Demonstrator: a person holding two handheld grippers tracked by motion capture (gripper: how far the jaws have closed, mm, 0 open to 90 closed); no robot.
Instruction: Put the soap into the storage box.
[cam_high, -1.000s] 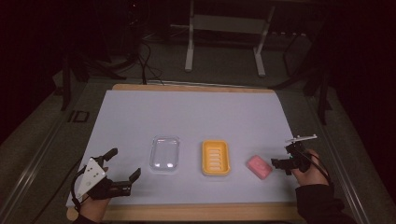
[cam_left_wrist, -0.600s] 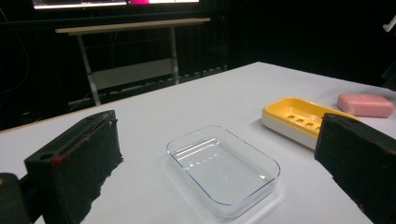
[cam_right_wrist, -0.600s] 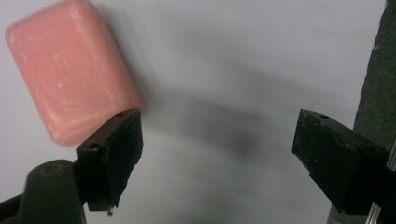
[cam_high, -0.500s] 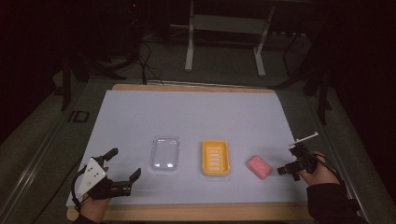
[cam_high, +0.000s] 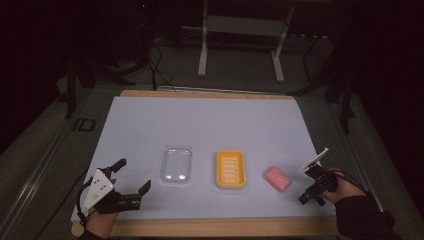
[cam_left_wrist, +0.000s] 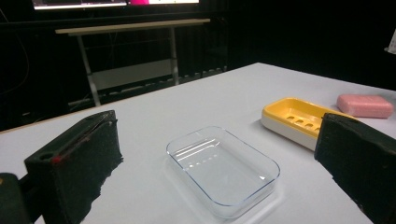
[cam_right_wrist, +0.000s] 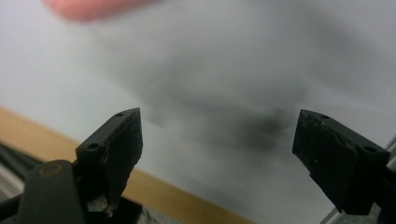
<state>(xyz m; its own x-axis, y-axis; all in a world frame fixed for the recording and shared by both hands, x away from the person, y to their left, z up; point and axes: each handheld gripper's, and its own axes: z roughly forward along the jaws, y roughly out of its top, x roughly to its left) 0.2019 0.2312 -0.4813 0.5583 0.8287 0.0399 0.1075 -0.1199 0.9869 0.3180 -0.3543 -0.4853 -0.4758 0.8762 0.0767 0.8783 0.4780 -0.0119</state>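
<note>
Near right, the right gripper (cam_high: 309, 192), jaws wide and empty, sits just right of the pink rectangular soap bar (cam_high: 278, 178); near left, the left gripper (cam_high: 132, 181) gapes wide too.

High view overhead, gripper views table-level, close

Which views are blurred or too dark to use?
Right gripper view: motion-blurred, the pink soap a smear at the top edge, the jaws sharp. Left gripper view: crisp, highlights on the clear tray. High view: dim, surroundings nearly black, white table evenly lit.
</note>
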